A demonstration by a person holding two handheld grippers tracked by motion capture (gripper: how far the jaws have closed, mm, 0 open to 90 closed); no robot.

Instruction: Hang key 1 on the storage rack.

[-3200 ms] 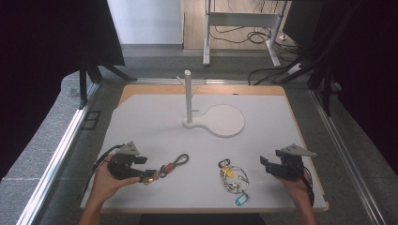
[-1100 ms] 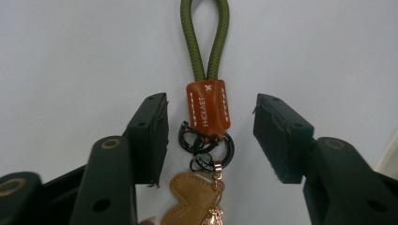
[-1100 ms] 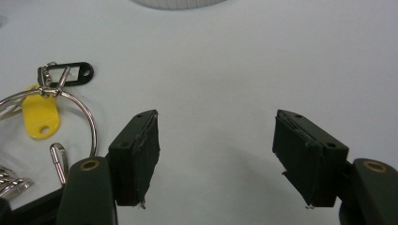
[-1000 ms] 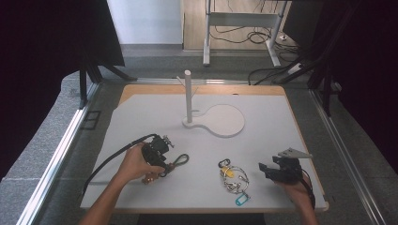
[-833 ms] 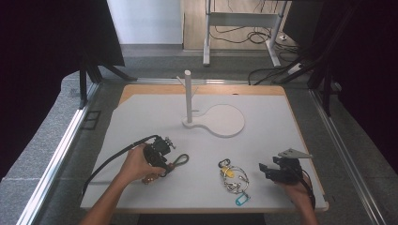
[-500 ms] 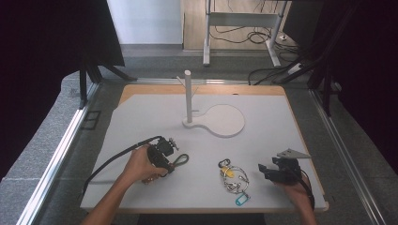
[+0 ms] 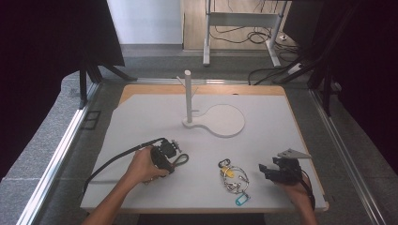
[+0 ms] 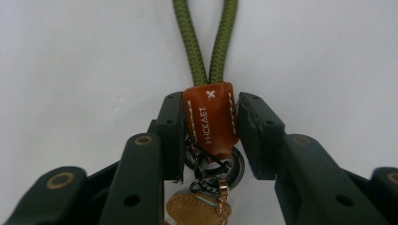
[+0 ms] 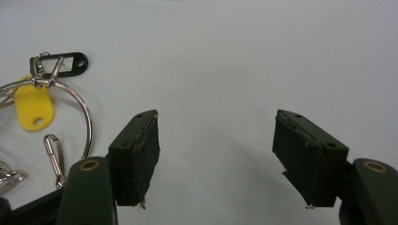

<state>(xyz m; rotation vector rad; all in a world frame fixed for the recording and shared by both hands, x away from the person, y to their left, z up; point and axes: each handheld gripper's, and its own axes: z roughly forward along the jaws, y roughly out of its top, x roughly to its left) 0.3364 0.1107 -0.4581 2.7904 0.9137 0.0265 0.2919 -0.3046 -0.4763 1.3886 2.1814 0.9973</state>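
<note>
The white table (image 7: 141, 117) carried everything, and toward its far middle stood a white peg stand (image 7: 188, 101) on a round-ended base. In the high view the person's left hand (image 7: 141, 166) lay on the near left part of the table, well short of the stand, with the left gripper (image 7: 170, 151) pointing toward the middle; the right gripper (image 7: 265, 169) rested near the right corner, well apart from it. Between the two lay a bunch of key rings (image 7: 232, 177) with a yellow tag (image 9: 31, 110), a black tag (image 9: 58, 62) and a blue tag (image 7: 241, 200). The right gripper's fingers (image 9: 136, 157) stood wide apart over bare table, with nothing between them and the rings just off to one side. The left gripper's fingers (image 8: 171, 133) had just been closing and pressed on both sides of the brown leather tab (image 8: 210, 119) of a lanyard keychain; its green cord loop (image 8: 206, 42) ran out ahead flat on the table, and dark metal rings (image 8: 213, 166) and a tan leather piece (image 8: 195, 208) sat behind the tab.
</note>
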